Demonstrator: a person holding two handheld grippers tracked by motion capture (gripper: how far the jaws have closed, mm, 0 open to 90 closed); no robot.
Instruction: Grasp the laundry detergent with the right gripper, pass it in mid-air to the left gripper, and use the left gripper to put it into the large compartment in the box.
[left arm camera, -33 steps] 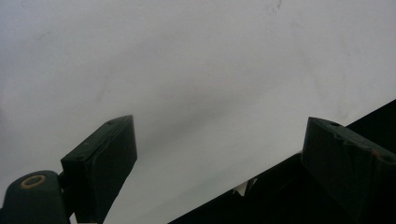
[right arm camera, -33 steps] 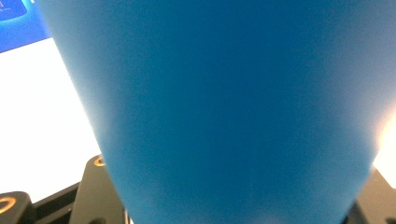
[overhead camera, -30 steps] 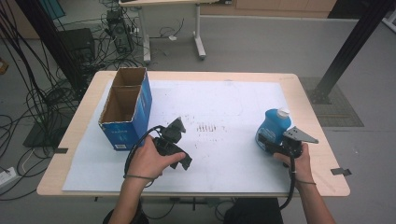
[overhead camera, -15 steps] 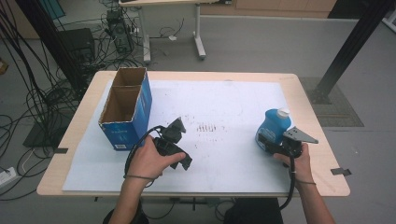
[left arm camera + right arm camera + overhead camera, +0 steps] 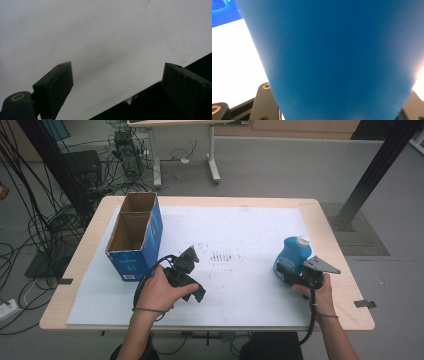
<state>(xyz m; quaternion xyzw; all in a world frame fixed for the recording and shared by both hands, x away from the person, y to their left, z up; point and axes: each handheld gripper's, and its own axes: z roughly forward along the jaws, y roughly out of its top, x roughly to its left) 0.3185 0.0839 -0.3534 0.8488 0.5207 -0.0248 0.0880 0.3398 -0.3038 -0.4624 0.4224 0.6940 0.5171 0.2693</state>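
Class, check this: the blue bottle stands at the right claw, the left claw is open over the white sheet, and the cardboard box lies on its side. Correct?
One mistake: the cardboard box stands upright with its top open, as the high view shows. The rest holds.

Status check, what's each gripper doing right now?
Left gripper open, empty, over white sheet. Right gripper around blue bottle, grip unclear. Cardboard box far left.

The right tool (image 5: pixel 292 275) sits close against the blue bottle (image 5: pixel 332 57), which blurs across the right gripper view, cut off at top and bottom and hiding the jaw tips. Print on the box (image 5: pixel 131 265) is too small to read.
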